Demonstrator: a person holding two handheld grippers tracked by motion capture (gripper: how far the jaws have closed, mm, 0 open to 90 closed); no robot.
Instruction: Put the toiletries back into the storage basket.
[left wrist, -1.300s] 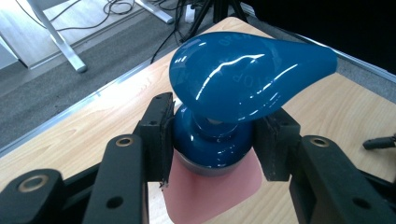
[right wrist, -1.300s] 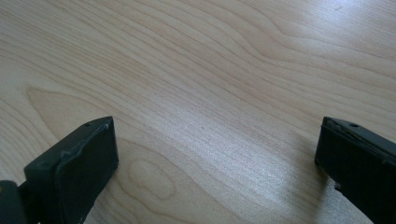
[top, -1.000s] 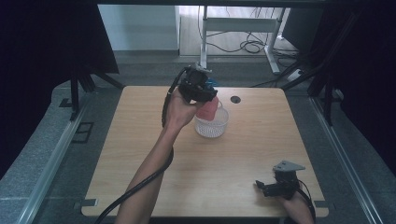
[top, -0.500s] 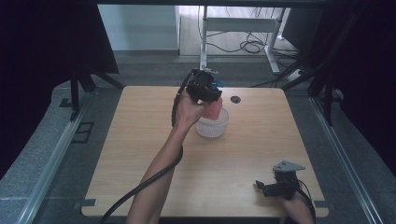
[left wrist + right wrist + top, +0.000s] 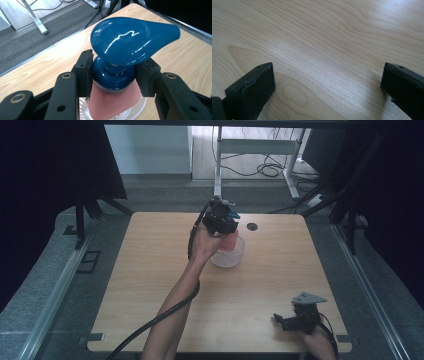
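1. So the left claw (image 5: 226, 227) has dropped down and slid a bit to the right over the last second. It was hanging above the clear ribbed bowl (image 5: 231, 259) and now it sits low, right over it.
2. That puts the pink bottle (image 5: 112, 103) with its bottom inside the bowl, so my guess is the setting-down part is nearly done. Can't tell yet if the base actually touches the bowl floor.
3. Left claw is clenched on the bottle's blue cap (image 5: 117, 62), pads squeezing the round collar just under the big teardrop top. Grip hasn't loosened at all in that second.
4. Bottle hangs directly below the left claw, bowl rim all around it.
5. Right claw (image 5: 294, 321) hasn't budged, parked well off to the right and nearer the person, low over bare worktop (image 5: 332, 42). Jaws spread wide, nothing between them.
6. Next is probably just letting go.
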